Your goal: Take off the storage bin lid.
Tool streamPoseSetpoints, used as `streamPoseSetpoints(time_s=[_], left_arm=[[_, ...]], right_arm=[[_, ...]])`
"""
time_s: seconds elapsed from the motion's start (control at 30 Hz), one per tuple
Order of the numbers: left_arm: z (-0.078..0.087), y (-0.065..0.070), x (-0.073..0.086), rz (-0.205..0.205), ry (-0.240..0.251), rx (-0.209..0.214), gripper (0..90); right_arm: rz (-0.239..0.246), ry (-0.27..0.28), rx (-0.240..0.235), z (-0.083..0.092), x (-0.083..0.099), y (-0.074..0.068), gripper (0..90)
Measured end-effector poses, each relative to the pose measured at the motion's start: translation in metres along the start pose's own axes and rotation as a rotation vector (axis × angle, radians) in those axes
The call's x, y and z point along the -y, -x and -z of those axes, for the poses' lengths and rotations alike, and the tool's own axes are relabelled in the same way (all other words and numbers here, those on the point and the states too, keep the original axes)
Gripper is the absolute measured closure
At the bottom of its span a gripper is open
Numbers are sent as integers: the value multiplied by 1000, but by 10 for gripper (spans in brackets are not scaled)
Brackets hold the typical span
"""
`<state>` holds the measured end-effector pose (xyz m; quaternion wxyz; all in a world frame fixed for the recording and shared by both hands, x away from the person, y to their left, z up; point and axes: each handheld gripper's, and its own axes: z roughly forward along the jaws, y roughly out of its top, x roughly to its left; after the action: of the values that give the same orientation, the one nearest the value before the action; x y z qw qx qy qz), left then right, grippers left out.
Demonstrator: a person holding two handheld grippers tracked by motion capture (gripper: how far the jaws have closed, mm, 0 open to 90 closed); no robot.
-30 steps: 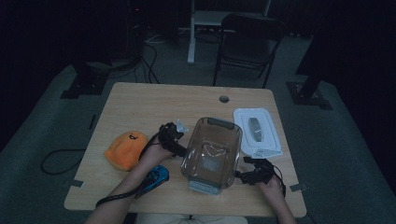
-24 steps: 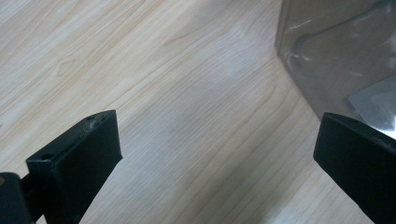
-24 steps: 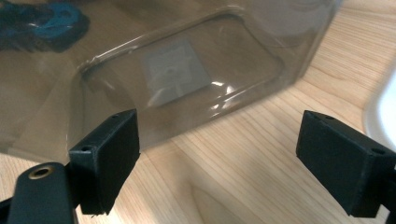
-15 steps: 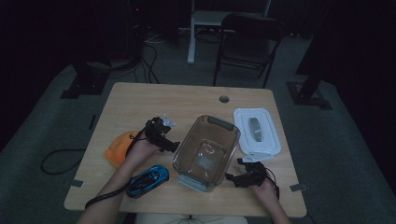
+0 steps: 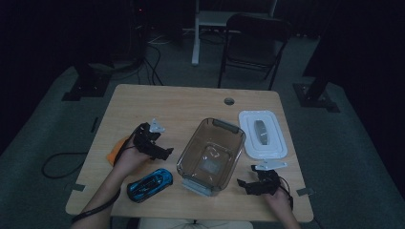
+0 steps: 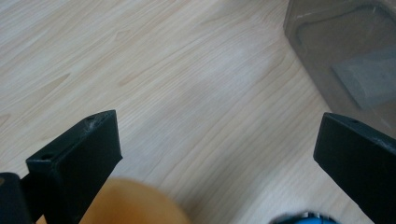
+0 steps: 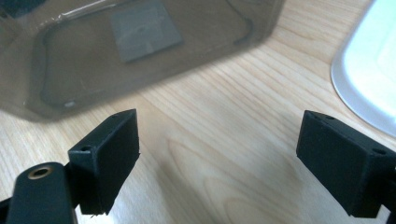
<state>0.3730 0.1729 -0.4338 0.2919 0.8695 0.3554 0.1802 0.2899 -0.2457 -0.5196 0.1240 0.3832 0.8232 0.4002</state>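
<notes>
Table (image 5: 157,102): a light wooden top seen from the high view, with a person's forearms entering from the near edge.
Container (image 5: 210,153): a clear, smoke-tinted plastic bin standing open and empty at the table's middle, between the two grippers; its corner shows in the left gripper view (image 6: 355,60) and its side wall in the right gripper view (image 7: 140,46).
Lid (image 5: 262,133): white, lying flat on the table just to the right of the container, apart from it; its rim edges into the right gripper view (image 7: 373,79).
Toy car (image 5: 149,184): blue, resting on the table near the front edge, left of the container and below the left hand.
Orange object (image 5: 117,150): lying at the left, partly under the left hand; too hidden to identify.
Left gripper (image 5: 162,152): jaws spread wide over bare wood, holding nothing, near the container's left side.
Right gripper (image 5: 244,185): jaws spread wide, holding nothing, low over the table by the container's near right corner.
</notes>
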Motion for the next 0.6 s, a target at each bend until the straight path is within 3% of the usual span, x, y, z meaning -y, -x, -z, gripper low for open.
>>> streamPoseSetpoints(time_s=[0.17,0.37,0.6], left_arm=[[16,-9,14,39,-10,-85,13],[32,-25,38,113,13,-107,13],[41,-30,66,169,25,-123,13]], right_arm=[[-11,-13,11,6,7,2,128],[-28,-18,40,13,15,5,128],[-15,-27,99,17,20,7,128]])
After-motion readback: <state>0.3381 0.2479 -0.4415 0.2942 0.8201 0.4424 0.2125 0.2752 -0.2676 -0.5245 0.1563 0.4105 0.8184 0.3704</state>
